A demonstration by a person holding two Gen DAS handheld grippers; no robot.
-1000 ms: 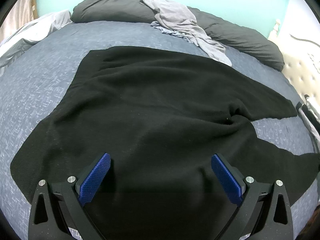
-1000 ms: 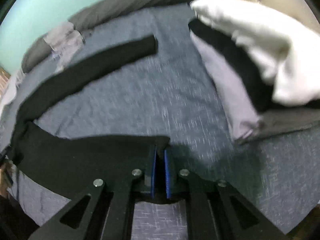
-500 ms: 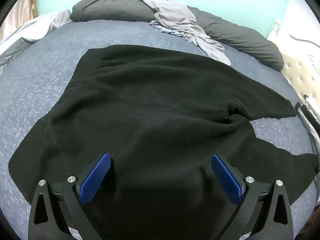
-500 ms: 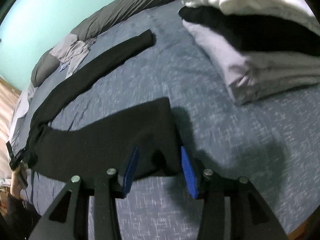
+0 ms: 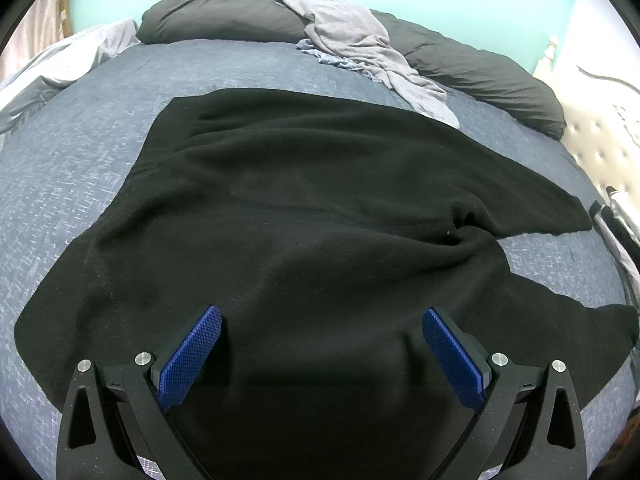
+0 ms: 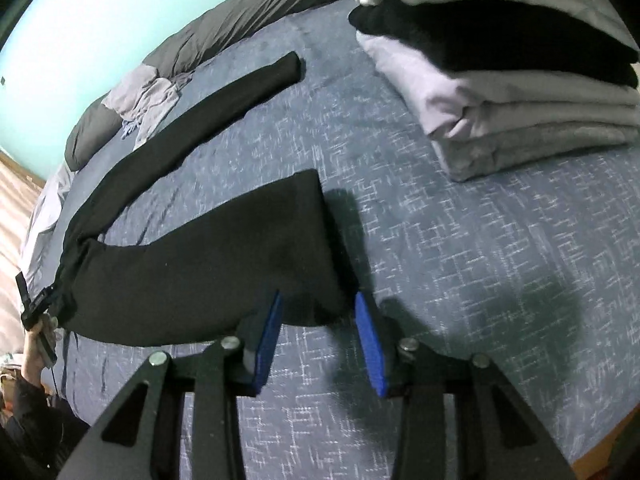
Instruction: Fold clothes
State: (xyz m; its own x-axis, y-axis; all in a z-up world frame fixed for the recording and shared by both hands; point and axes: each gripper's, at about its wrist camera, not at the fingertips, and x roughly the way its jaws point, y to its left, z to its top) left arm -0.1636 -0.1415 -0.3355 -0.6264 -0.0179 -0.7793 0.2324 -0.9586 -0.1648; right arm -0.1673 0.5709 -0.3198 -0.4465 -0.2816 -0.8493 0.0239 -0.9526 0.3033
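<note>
Two grippers work over a black garment [image 5: 320,208] spread flat on the blue bedspread [image 5: 72,168]; the left gripper [image 5: 322,354] hovers above its body, jaws wide and empty; the right gripper [image 6: 318,316] straddles a corner of the garment, jaws just closing, pads not yet pressing it.

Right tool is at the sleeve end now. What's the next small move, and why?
Probably close the right tool on the sleeve cuff. Its jaws have just been closing, but the pads still stand apart with the cuff edge between them, not pinched. The left tool is open over the garment's body.
</note>
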